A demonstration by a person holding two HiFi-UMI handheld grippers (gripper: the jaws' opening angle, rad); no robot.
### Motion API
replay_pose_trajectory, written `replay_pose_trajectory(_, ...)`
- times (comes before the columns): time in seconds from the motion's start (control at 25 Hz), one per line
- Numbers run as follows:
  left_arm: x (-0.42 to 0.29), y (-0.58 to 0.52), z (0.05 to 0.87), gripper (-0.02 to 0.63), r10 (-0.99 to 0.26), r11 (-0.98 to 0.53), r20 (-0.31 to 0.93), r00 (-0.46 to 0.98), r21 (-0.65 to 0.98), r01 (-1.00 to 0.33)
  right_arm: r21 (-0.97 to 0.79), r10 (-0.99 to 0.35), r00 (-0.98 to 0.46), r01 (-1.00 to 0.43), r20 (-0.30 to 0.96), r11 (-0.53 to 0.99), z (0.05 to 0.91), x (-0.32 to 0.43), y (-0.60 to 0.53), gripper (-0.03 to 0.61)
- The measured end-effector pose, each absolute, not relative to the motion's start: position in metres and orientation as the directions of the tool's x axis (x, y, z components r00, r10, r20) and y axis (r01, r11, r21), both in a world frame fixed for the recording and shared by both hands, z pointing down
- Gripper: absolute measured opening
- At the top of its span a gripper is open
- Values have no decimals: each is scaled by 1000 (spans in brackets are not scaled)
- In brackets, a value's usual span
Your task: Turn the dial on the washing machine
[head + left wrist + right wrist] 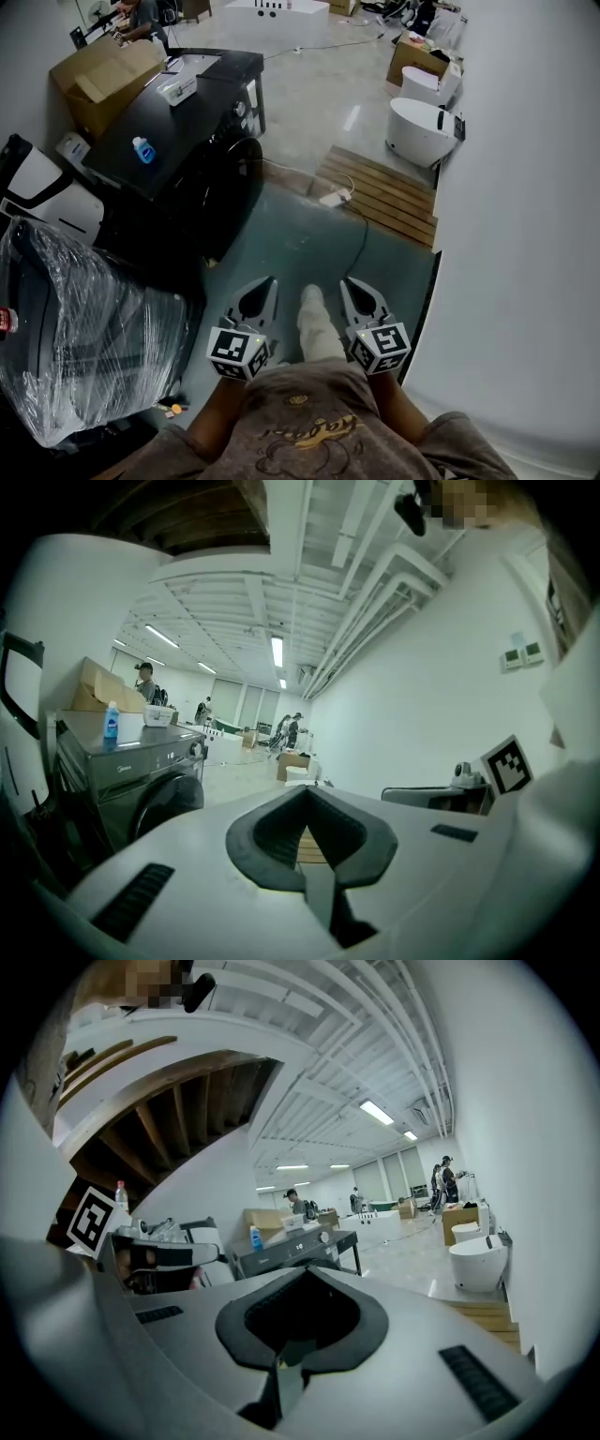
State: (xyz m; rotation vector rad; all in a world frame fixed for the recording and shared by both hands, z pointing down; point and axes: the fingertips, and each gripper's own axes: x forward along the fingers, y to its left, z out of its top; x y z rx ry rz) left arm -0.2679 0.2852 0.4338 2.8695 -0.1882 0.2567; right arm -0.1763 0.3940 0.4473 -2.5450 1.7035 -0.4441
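Held low at 6 o'clock, close to the torso: left gripper [261, 292], jaws together on nothing; right gripper [361, 295] likewise pressed closed, empty. Sat at 10 o'clock, well apart from both: dark front-loading washing machine [183, 164], round silvery dial [195, 748] at one end of its front panel. Judged as approach only, dial not yet reached; would need stepping toward 11 o'clock, parting one gripper's jaws before arrival, squaring them around the dial's rim, then twisting about its axis without dragging sideways. Open dark teal floor [300, 234] lay between; bulky plastic-wrapped appliance [84, 328] crowded 8 o'clock; slatted wooden pallet [380, 192] edged the path at 1 o'clock; plain white wall [525, 234] closed off 3 o'clock.
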Motion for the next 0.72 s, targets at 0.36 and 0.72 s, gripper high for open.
replay_pose_trajectory(0.36,-166,209,417,-2,-157,-946,204,966,249,-206,-222,-928,295,-912,228,-345,436,-77,320,2)
replay_pose_trajectory(0.72,-78,149,401,-2,-245,-926,194,950,244,-289,-224,-950,213,-938,228,-264,424,25,262,2)
